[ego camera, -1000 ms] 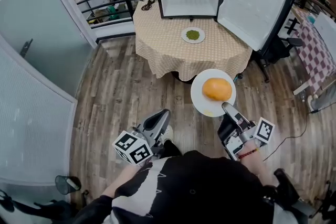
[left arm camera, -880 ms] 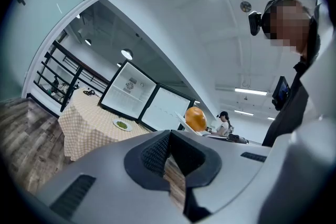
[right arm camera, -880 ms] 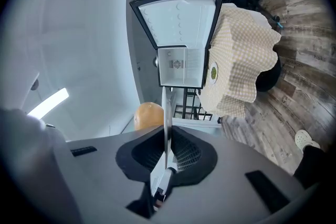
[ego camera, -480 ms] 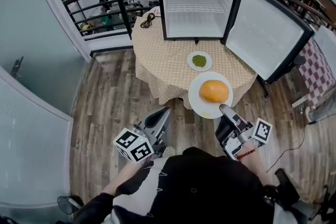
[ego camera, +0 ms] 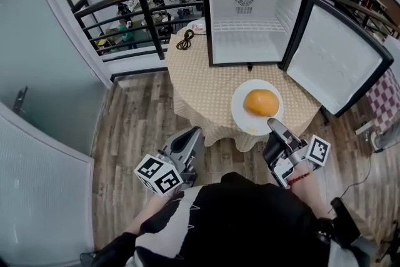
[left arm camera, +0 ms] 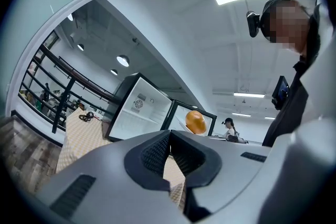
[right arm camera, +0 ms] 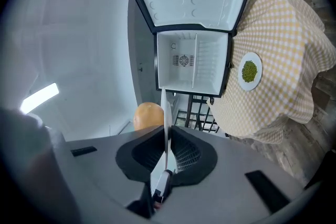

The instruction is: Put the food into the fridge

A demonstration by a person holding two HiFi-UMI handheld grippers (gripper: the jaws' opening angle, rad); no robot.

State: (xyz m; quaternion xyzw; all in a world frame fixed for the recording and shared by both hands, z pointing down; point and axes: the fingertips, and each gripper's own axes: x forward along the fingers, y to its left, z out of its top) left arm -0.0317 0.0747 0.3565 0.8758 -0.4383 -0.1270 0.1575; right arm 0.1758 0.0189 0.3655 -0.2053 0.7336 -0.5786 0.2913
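The white plate (ego camera: 244, 118) is held level by its near rim in the jaws of the right gripper (ego camera: 274, 125), which are clamped on that rim, and the round orange food (ego camera: 261, 102) is carried on it, a little past the plate's middle. In the head view the open fridge (ego camera: 251, 17) is found at about 12 o'clock from those jaws, a shade toward 11, standing on the far side of the table (ego camera: 203, 92) with its empty compartment turned toward the person. The door (ego camera: 334, 65) is swung wide to 2 o'clock and is kept clear of the straight line in. The right hand is therefore judged the nearer and the only one needed, and the plate's flat face is already lined up with the shelf. A small plate of greens (right arm camera: 248, 85) is seen in the right gripper view on the checked cloth just before the fridge mouth, at about 2 o'clock from the jaws. In the head view it is hidden under the carried plate, so it is likely to be passed over closely. The left gripper (ego camera: 192, 136) is held at 9 o'clock from the right one, well short of the table, its jaws drawn together on nothing. A coiled cable (ego camera: 185, 40) lies at 10 o'clock beside the fridge, with a railing (ego camera: 140, 6) beyond.
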